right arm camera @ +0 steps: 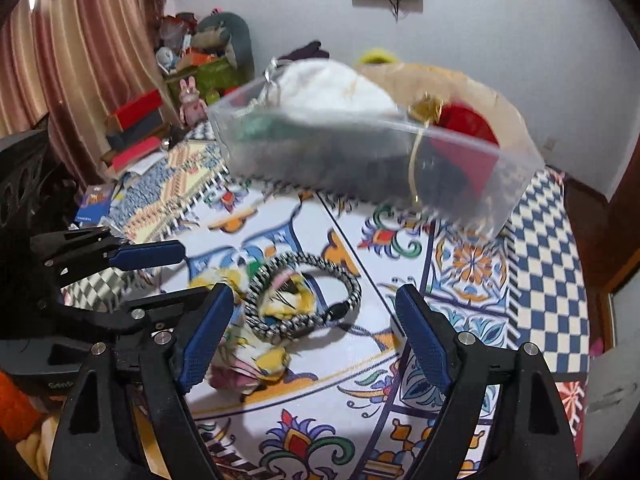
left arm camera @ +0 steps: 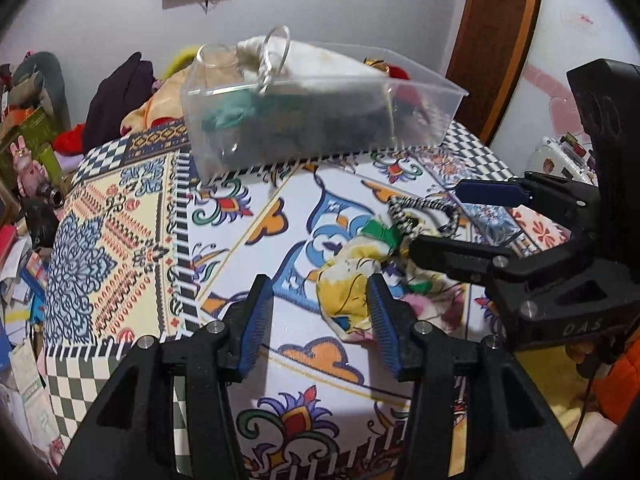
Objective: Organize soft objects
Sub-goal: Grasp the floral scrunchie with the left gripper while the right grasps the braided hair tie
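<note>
A crumpled floral cloth point(left arm camera: 348, 288) lies on the patterned tablecloth point(left arm camera: 132, 240), with a black-and-white braided cord point(left arm camera: 416, 216) looped on top of it. My left gripper point(left arm camera: 318, 316) is open just above the cloth's left part, and its right pad is close to the fabric. From the right, my right gripper point(left arm camera: 436, 220) reaches in open, its fingers either side of the cord. In the right wrist view the cord loop point(right arm camera: 352, 284) and cloth point(right arm camera: 260, 360) sit between the open fingers of the right gripper point(right arm camera: 314, 292). The left gripper point(right arm camera: 192, 272) is at their left.
A clear plastic bin point(left arm camera: 424, 120) holding white, green and red soft things stands at the table's far side. Piled clothes point(left arm camera: 116, 100) lie behind it. Books, boxes and a plush rabbit point(right arm camera: 190, 100) crowd the left, beside a striped curtain point(right arm camera: 80, 60). A wooden door frame point(left arm camera: 500, 40) stands at right.
</note>
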A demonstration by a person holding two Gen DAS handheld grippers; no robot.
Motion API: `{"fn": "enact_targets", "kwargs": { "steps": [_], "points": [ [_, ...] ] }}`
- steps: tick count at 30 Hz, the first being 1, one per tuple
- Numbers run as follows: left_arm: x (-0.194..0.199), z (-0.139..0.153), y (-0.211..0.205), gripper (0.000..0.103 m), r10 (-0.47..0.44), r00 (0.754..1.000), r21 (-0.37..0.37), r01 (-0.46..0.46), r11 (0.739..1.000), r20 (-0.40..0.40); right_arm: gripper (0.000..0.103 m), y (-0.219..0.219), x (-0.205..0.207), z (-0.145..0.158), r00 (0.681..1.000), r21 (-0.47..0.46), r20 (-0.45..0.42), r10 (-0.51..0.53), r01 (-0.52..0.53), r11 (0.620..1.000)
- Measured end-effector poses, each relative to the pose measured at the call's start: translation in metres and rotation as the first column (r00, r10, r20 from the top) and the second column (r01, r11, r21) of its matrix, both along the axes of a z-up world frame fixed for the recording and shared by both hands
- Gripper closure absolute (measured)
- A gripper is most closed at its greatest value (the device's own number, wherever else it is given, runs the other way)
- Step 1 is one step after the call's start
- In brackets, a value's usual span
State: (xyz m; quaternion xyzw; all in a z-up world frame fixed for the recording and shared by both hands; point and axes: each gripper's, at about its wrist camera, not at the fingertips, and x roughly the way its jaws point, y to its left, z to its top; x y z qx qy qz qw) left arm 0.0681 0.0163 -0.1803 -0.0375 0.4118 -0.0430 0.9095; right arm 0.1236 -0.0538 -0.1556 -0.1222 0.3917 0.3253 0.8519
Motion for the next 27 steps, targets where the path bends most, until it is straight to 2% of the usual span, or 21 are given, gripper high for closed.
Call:
{"fn": "enact_targets", "kwargs": {
  "steps": [5,10,13,18,23,24,26,27],
  "points": [
    [-0.003,0.001,0.005,0.054,0.036,0.999,0.024,-0.036,0.999,0.011,0.022,-0.015,0.000,0.000,0.999,0.013,0.004,-0.051,0.051,0.999],
    [-0.001,0.000,0.021,0.054,0.076,0.997,0.008,-0.076,0.997,0.002,0.022,-0.037,0.008,-0.002,0.993,0.015,-0.008,-0.121,0.121,0.993],
    [0.001,0.003,0.022,0.054,0.062,0.998,-0.003,-0.062,0.998,0.005,0.022,-0.047,0.013,-0.005,0.989,0.028,-0.033,-0.144,0.145,0.989],
    [0.006,0.005,0.006,0.054,0.012,1.000,0.014,-0.012,1.000,0.015,0.022,-0.040,0.008,0.003,0.994,0.055,-0.026,-0.107,0.109,0.993],
    [0.014,-0.001,-0.002,0.055,0.010,1.000,0.012,-0.011,1.000,0.006,0.022,-0.020,0.005,-0.002,0.998,0.016,0.000,-0.070,0.070,0.997],
    [0.015,-0.001,-0.002,0.057,0.009,1.000,0.007,-0.009,1.000,0.009,0.023,-0.018,0.006,-0.005,0.997,0.010,-0.002,-0.072,0.072,0.997],
    [0.015,-0.001,-0.001,0.069,0.008,1.000,-0.009,-0.008,1.000,0.014,0.033,-0.015,0.008,-0.010,0.997,-0.004,0.002,-0.083,0.083,0.997],
    [0.015,-0.001,-0.001,0.072,0.012,1.000,-0.008,-0.012,1.000,0.017,0.036,-0.014,0.008,-0.010,0.996,-0.016,0.024,-0.089,0.090,0.996]
  ]
}}
